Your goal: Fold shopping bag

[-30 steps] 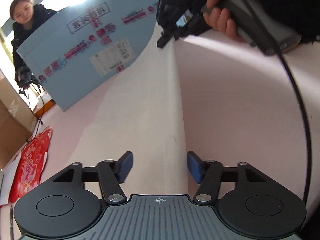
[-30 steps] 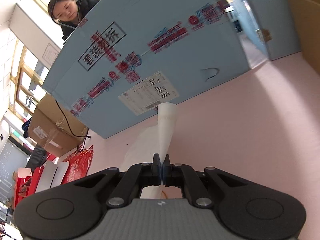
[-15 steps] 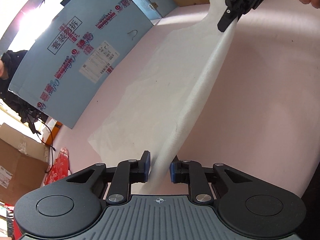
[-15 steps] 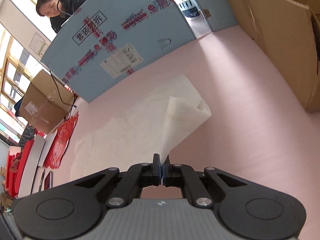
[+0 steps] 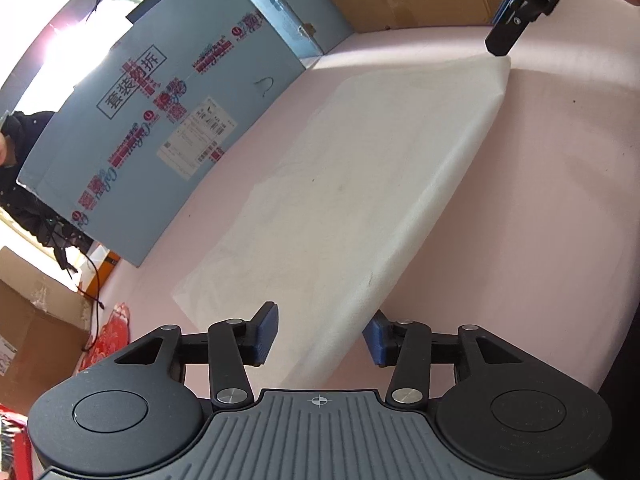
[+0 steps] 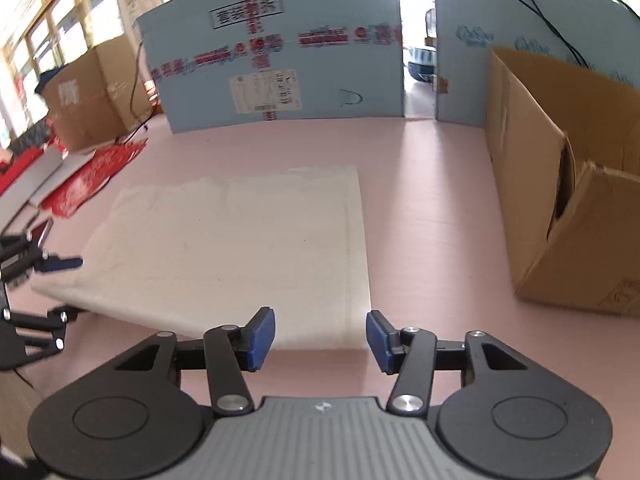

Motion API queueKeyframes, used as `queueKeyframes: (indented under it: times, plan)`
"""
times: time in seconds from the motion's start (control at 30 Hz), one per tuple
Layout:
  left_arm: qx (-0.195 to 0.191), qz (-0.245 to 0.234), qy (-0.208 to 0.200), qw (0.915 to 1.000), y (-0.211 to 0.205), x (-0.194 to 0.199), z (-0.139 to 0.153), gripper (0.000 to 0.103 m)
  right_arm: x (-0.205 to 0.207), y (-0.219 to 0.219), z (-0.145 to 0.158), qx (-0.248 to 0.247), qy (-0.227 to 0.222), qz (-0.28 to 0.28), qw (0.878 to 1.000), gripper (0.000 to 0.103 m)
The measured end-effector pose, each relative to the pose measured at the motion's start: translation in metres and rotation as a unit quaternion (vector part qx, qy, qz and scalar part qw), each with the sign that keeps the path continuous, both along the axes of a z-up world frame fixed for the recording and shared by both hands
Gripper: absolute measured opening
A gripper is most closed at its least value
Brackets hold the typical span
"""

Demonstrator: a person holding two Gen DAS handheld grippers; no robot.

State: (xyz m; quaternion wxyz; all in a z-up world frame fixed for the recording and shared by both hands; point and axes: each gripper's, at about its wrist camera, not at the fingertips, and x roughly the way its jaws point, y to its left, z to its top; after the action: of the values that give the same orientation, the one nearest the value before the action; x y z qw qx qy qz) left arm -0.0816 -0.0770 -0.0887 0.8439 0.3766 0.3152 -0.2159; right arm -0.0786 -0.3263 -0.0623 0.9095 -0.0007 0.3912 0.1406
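The white shopping bag (image 5: 360, 200) lies flat on the pink table, folded over on itself with its folded edge toward me. It also shows in the right wrist view (image 6: 240, 240). My left gripper (image 5: 320, 336) is open, its blue pads either side of the bag's near corner, holding nothing. My right gripper (image 6: 320, 336) is open just above the bag's near right corner, holding nothing. The right gripper also shows in the left wrist view (image 5: 516, 16), above the bag's far corner. The left gripper shows at the left edge of the right wrist view (image 6: 52, 284).
A blue printed board (image 6: 280, 64) stands along the back of the pink table (image 6: 432, 200). An open cardboard box (image 6: 568, 184) stands at the right. Red paper items (image 6: 96, 172) and another cardboard box (image 6: 84, 92) lie at the left.
Both grippers have let go of the bag and opened. The raised fold has dropped flat onto the rest of the bag, and both grippers have drawn back from it.
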Motion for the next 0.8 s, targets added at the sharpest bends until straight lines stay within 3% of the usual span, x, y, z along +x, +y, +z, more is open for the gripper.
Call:
queueKeyframes:
  times: [0.07, 0.13, 0.23, 0.4, 0.53, 0.63, 0.7, 0.77, 0.8]
  plan:
    - [-0.019, -0.003, 0.018, 0.9997, 0.002, 0.004, 0.0, 0.043, -0.002, 0.007, 0.004, -0.026, -0.016, 0.046, 0.998, 0.071]
    - [-0.045, 0.0, 0.044, 0.998, 0.007, 0.011, 0.0, 0.023, -0.001, 0.016, 0.005, -0.046, -0.025, 0.082, 0.995, 0.075]
    - [-0.068, 0.001, 0.068, 0.9954, 0.017, 0.016, 0.001, 0.015, 0.002, 0.03, 0.004, -0.079, -0.023, 0.136, 0.987, 0.075]
    - [-0.099, -0.011, 0.097, 0.9903, 0.037, 0.03, 0.009, 0.013, 0.007, 0.052, 0.002, -0.134, -0.019, 0.226, 0.965, 0.075]
    - [-0.151, -0.011, 0.138, 0.9788, 0.059, 0.047, 0.02, 0.013, 0.012, 0.071, 0.0, -0.177, -0.016, 0.295, 0.939, 0.072]
    - [-0.179, -0.008, 0.163, 0.9702, 0.073, 0.057, 0.025, 0.013, 0.016, 0.081, -0.002, -0.205, -0.01, 0.335, 0.919, 0.059]
    - [-0.193, 0.003, 0.173, 0.9658, 0.08, 0.064, 0.023, 0.013, 0.022, 0.076, -0.005, -0.199, 0.008, 0.331, 0.922, 0.028]
    - [-0.194, 0.007, 0.182, 0.9641, 0.084, 0.068, 0.019, 0.014, 0.028, 0.071, -0.008, -0.18, 0.024, 0.328, 0.927, 0.013]
    - [-0.193, 0.009, 0.186, 0.9634, 0.086, 0.069, 0.016, 0.016, 0.031, 0.068, -0.009, -0.169, 0.032, 0.326, 0.929, 0.012]
